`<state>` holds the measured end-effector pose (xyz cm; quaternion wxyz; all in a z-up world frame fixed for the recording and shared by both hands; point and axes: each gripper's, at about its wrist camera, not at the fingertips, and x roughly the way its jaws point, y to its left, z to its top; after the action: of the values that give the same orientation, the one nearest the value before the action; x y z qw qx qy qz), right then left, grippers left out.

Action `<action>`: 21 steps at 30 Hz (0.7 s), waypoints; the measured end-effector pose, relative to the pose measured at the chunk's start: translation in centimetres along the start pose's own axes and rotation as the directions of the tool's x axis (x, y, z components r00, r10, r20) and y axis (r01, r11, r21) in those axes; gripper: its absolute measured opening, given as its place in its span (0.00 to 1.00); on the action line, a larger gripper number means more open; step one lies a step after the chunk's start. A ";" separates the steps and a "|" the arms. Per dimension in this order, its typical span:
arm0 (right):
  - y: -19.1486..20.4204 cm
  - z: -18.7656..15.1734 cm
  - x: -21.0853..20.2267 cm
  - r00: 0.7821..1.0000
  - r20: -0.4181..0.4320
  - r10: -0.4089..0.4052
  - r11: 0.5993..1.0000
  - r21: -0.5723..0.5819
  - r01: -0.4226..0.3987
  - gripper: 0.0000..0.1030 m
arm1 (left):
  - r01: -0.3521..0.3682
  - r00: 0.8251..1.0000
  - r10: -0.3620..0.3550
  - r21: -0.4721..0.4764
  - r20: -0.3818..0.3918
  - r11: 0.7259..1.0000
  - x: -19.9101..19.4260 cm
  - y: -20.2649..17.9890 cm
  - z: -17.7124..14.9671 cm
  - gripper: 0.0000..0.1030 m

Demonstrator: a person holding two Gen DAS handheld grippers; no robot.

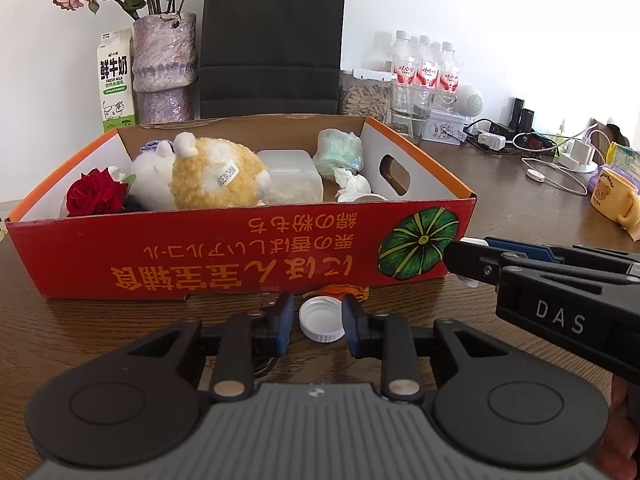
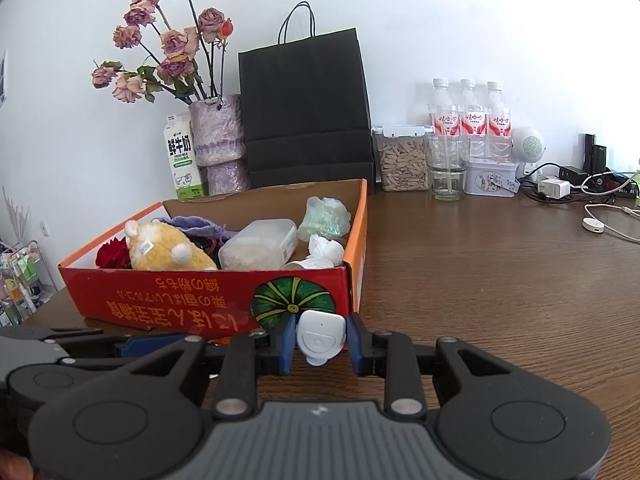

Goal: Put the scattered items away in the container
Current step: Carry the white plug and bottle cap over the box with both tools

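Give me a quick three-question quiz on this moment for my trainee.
1. True or false: the right tool grips a small white remote.
2. What lies between the left tool fingers? A) white bottle cap B) red rose C) milk carton
3. What colour is the paper bag standing behind the box?
Key: 1 true; 2 A; 3 black.
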<state>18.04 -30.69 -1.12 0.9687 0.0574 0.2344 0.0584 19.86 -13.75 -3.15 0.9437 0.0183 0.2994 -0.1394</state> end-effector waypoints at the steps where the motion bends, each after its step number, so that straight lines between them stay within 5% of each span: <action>1: 0.0 0.0 0.0 1.000 0.000 0.000 1.000 0.000 0.000 0.25 | 0.002 1.000 -0.002 -0.002 -0.002 1.000 0.0 0.0 0.0 0.27; 11: -0.1 0.1 -0.3 1.000 0.008 -0.001 1.000 0.007 0.001 0.25 | 0.012 0.999 -0.011 0.018 -0.047 1.000 0.8 -0.7 0.0 0.35; 21: 0.0 0.0 -0.3 1.000 0.011 0.002 1.000 0.003 -0.002 0.25 | 0.028 1.000 -0.028 0.007 -0.014 1.000 -0.1 -0.2 -0.4 0.28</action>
<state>17.79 -30.73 -0.97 0.9699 0.0592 0.2289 0.0587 19.44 -13.85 -3.42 0.9394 0.0183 0.3058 -0.1536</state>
